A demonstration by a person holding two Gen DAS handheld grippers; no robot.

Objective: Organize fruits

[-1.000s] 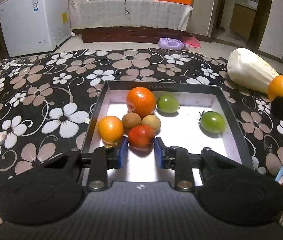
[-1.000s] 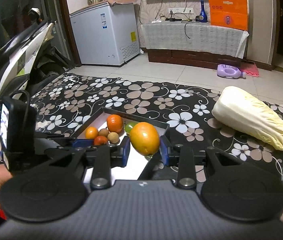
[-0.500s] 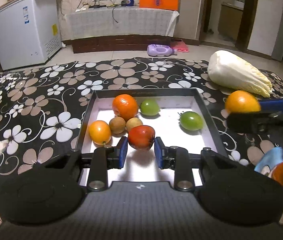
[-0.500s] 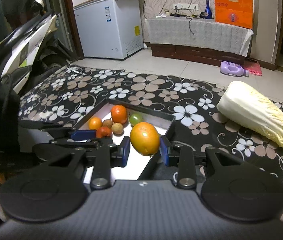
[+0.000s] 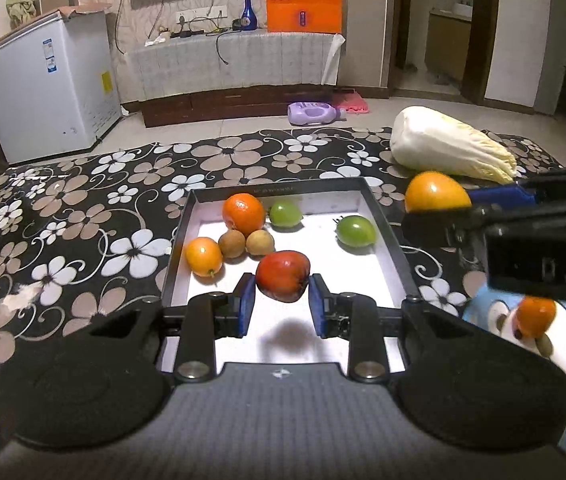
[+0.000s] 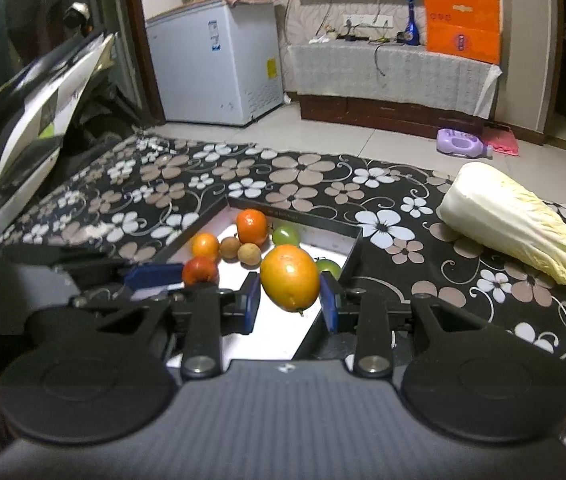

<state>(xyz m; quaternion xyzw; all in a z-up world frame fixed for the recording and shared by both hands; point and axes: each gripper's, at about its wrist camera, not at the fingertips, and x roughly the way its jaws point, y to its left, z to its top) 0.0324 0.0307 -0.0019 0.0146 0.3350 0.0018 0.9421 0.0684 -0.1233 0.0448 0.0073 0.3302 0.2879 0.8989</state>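
Observation:
A black-rimmed white tray [image 5: 387, 224] lies on the floral cloth and holds several fruits: an orange [image 5: 243, 212], a small orange [image 5: 204, 257], two brown longans [image 5: 232, 243], two green fruits [image 5: 355, 231]. My left gripper [image 5: 282, 304] is shut on a red fruit [image 5: 283, 275] and holds it above the tray's near part. My right gripper [image 6: 290, 297] is shut on a yellow-orange fruit [image 6: 290, 277], held above the tray's right rim [image 6: 350, 248]; it also shows in the left wrist view [image 5: 435, 198].
A Chinese cabbage [image 5: 447, 150] lies on the cloth right of the tray. A blue cartoon bag with more fruit [image 5: 535, 316] sits at the near right. A scooter [image 6: 39, 128] stands beyond the table's left edge. A chest freezer [image 5: 47, 84] stands behind.
My left gripper has lifted the red fruit up off the tray floor and drawn back. My right gripper with the yellow-orange fruit has moved closer over the tray's right rim.

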